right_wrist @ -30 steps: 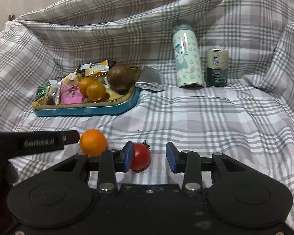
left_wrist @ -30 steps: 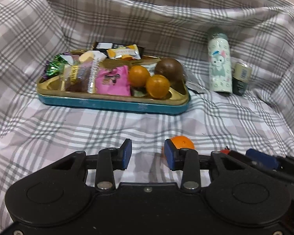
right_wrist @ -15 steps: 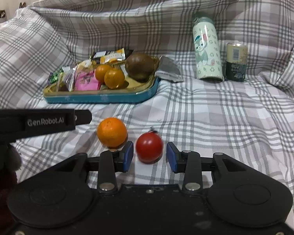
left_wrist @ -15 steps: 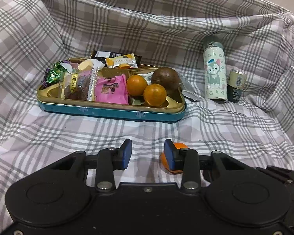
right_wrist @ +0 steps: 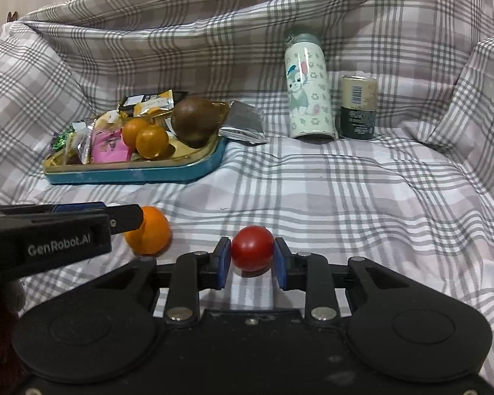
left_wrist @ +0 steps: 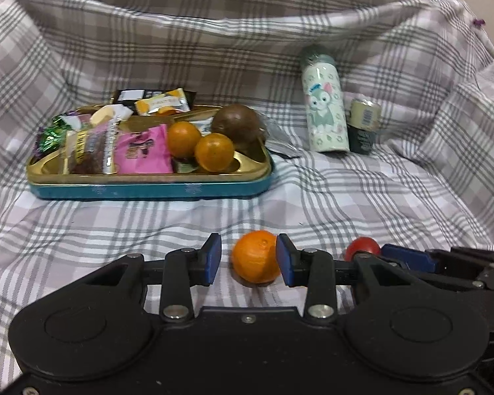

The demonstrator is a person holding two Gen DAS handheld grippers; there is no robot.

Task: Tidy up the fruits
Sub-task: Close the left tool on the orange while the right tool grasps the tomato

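We took the blue and gold tin tray (left_wrist: 148, 191) as our landmark on the plaid cloth (left_wrist: 362, 191). In it we counted several snack packets toward its left end, one of them a pink packet (left_wrist: 143, 151), then two small oranges (left_wrist: 197, 144) touching each other, then one brown round fruit (left_wrist: 237, 123) at its right end. Just right of the tray lay one silver foil packet (right_wrist: 242, 128). Further right stood one cartoon-print bottle (left_wrist: 324, 108), and beside it one small can (left_wrist: 362, 125).

In front of the tray, nearer us, lay two loose fruits: one orange (left_wrist: 255, 256) and, to its right, one red tomato (right_wrist: 252, 251).

The left claw (left_wrist: 248, 260) was parted wider than the orange. Its right pad met the fruit's side, while a gap showed between the fruit and the left pad. The orange rested on the cloth.

The right claw (right_wrist: 252, 261) stood right of the left one, well in front of the tray's right end. Its two blue pads sat close on either side of the tomato, seemingly touching it, though we could not tell whether it was firmly gripped. The tomato sat low against the cloth.
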